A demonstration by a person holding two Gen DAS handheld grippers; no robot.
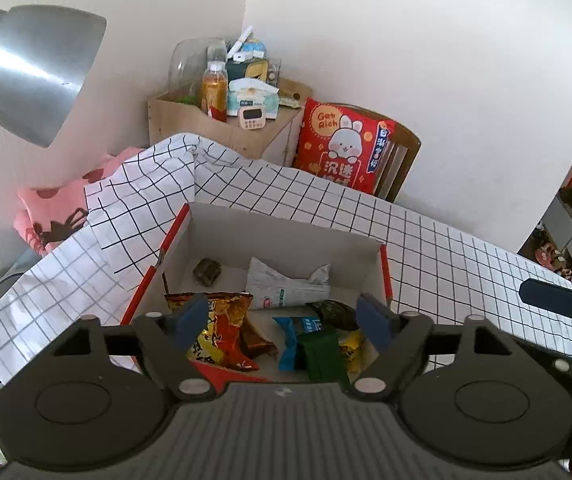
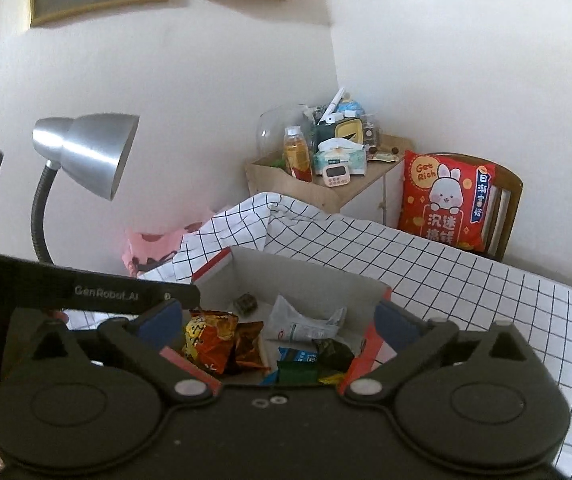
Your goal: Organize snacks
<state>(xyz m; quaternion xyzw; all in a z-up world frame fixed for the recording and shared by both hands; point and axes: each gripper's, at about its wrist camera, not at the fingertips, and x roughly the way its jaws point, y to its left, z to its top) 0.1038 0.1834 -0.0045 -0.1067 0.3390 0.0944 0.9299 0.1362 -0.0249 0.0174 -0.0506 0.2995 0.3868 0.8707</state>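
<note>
I have both the left gripper [image 1: 286, 320] and the right gripper [image 2: 278, 324] spread wide and empty above the box [image 1: 286, 228] at lower centre, where the snacks [image 1: 222, 332] lie piled. Reaching in carelessly, I could snag the box's red rim and tip it on the table [image 1: 466, 264].

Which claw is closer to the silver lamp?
Left. The left claw is open over the box on the lamp's side; the right claw is open beside it, farther away.
</note>
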